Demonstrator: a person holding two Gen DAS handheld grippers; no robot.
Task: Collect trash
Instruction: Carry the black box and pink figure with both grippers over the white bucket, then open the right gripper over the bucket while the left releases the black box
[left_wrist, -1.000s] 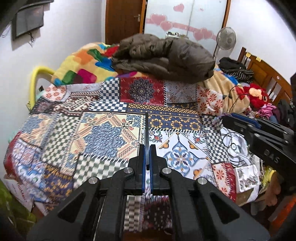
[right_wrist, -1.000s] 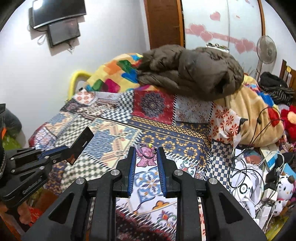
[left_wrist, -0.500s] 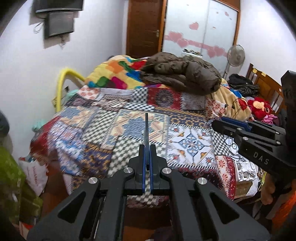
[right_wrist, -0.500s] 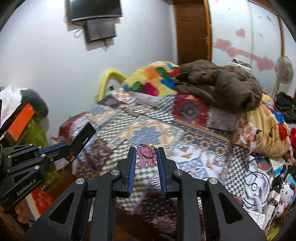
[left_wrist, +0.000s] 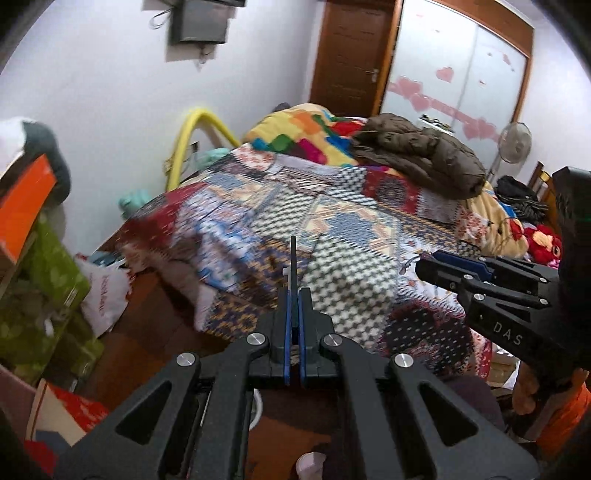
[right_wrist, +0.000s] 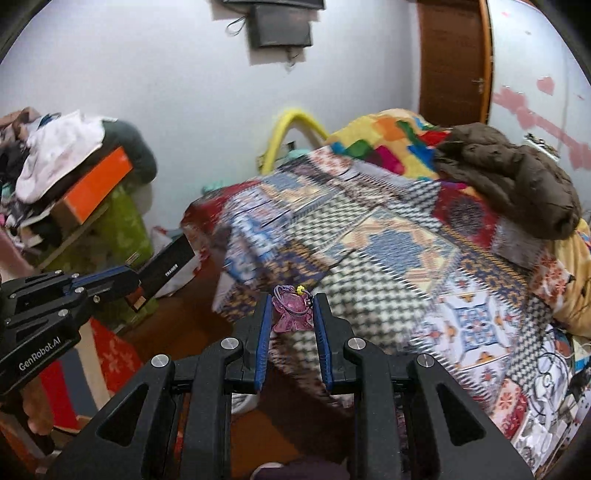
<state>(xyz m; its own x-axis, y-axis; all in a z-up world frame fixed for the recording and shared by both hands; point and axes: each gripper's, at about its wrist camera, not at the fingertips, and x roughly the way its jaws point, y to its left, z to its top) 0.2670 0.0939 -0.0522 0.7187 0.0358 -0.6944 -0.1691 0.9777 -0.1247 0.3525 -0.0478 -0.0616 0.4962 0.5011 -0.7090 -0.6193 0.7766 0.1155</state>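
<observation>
My left gripper (left_wrist: 292, 295) is shut on a thin flat black card (left_wrist: 293, 273), seen edge-on in the left wrist view. In the right wrist view the same card (right_wrist: 168, 267) shows its black face with white lettering, sticking out of the left gripper (right_wrist: 129, 280). My right gripper (right_wrist: 291, 310) is shut on a small pink plastic figure (right_wrist: 290, 314) with a yellow bit on top. It appears in the left wrist view as the black gripper (left_wrist: 436, 267) at right. Both grippers hover off the foot corner of the bed (left_wrist: 332, 236).
A patchwork blanket (right_wrist: 388, 240) covers the bed, with a brown jacket (right_wrist: 513, 177) at its far end. Green boxes (left_wrist: 40, 288), an orange box (right_wrist: 92, 184) and piled clothes stand at left. A white plastic bag (left_wrist: 107, 291) lies on the brown floor (left_wrist: 147, 325).
Both grippers have pulled back from over the bed and swung left, toward the floor and boxes by the bed's corner. Each still holds its item.
</observation>
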